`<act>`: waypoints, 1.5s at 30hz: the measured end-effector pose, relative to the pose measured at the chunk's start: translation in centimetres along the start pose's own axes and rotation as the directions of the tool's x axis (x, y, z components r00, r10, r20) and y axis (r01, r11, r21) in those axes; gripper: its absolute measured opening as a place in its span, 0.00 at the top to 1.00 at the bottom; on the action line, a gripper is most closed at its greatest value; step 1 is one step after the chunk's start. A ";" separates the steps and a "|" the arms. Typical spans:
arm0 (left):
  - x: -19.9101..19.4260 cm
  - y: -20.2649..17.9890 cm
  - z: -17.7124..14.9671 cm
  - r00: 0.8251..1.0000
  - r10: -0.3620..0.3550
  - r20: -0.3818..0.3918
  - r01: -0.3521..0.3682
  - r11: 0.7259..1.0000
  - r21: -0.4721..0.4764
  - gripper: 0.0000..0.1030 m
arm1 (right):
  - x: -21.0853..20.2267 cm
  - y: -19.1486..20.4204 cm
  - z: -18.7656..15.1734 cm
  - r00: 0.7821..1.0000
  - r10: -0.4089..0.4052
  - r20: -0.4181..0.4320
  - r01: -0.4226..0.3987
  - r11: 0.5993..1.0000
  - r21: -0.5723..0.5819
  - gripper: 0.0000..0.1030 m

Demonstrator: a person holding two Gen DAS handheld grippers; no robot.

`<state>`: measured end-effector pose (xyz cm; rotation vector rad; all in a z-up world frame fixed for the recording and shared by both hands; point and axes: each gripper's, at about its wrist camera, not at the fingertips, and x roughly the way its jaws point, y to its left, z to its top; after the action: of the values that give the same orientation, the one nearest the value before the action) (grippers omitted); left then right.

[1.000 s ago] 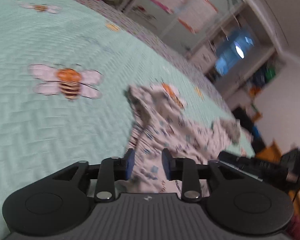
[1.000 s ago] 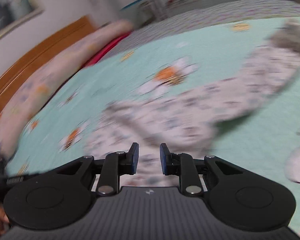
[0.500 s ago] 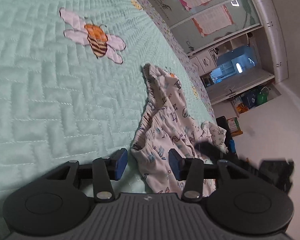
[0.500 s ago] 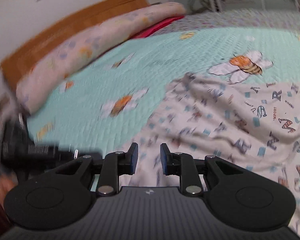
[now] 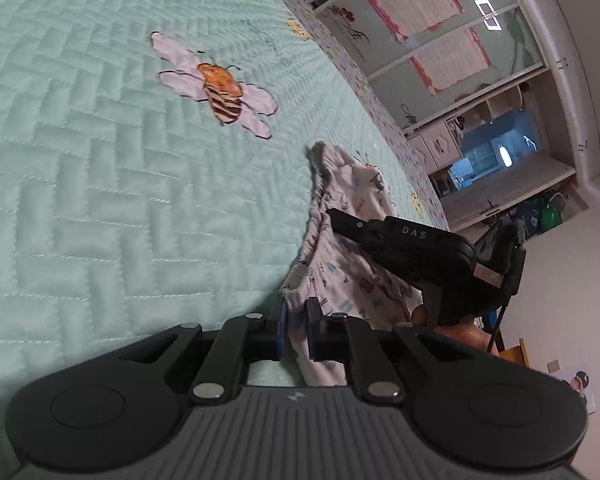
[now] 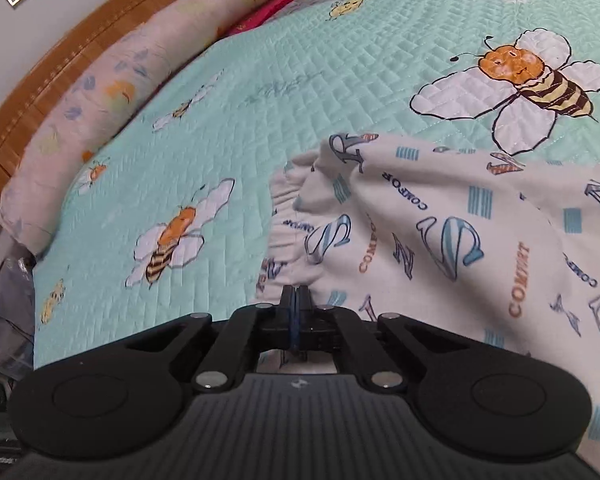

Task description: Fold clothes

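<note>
A white garment (image 6: 420,240) printed with blue letters and "COMFORT" lies crumpled on the mint quilt (image 6: 260,100). Its elastic waistband (image 6: 284,216) faces left in the right wrist view. My right gripper (image 6: 296,300) is shut, pinching the waistband edge. In the left wrist view, the garment (image 5: 340,280) runs away from me. My left gripper (image 5: 296,320) is closing with a fold of the fabric's near edge pressed between its blue pads. The right gripper (image 5: 334,216) reaches onto the cloth from the right, farther along the same edge.
The quilt carries stitched bees (image 5: 220,92) (image 6: 532,80). A long floral pillow (image 6: 100,92) and a wooden headboard (image 6: 40,80) line the far left. Past the bed's edge stand wardrobe doors (image 5: 440,40) and a doorway (image 5: 496,156). Cables and clutter (image 6: 0,280) sit beside the bed.
Both grippers went from open to shut on the garment's edge. The right one swept across onto the waistband; the left one sank lower over the fabric.
</note>
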<state>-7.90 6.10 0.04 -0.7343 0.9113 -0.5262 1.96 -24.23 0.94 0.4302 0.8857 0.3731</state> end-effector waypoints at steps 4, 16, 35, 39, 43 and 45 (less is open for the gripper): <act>0.2 -0.5 -0.4 0.999 0.038 -0.007 -0.037 0.998 0.051 0.90 | 0.1 0.2 -0.1 1.000 -0.010 0.012 0.010 1.000 0.007 1.00; -3.6 -3.3 -2.1 0.984 0.150 0.095 -0.163 0.976 0.143 0.83 | -18.8 1.5 -9.2 0.970 -0.053 0.235 0.048 0.998 0.028 0.81; 4.3 -10.1 -10.2 0.972 0.142 -0.187 -0.073 0.940 0.334 0.90 | -36.4 -6.0 -31.2 0.897 -0.299 0.326 0.124 0.877 0.463 0.76; 2.9 -13.4 -11.3 0.977 0.184 -0.109 -0.118 0.890 0.440 0.86 | -41.4 -10.4 -33.9 0.827 -0.412 0.383 0.121 0.796 0.593 0.76; 3.4 -18.3 -13.5 0.985 0.095 -0.142 -0.002 0.838 0.546 0.79 | -45.7 -14.1 -36.6 0.740 -0.520 0.426 0.090 0.705 0.704 0.74; 5.2 -19.9 -15.2 0.977 0.088 -0.193 0.046 0.801 0.597 0.74 | -47.3 -15.6 -37.3 0.706 -0.550 0.447 0.063 0.677 0.733 0.74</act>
<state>-20.16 -15.47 6.32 -0.0842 0.8779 -0.8361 -53.36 -52.65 3.30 0.9935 0.3549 -0.4774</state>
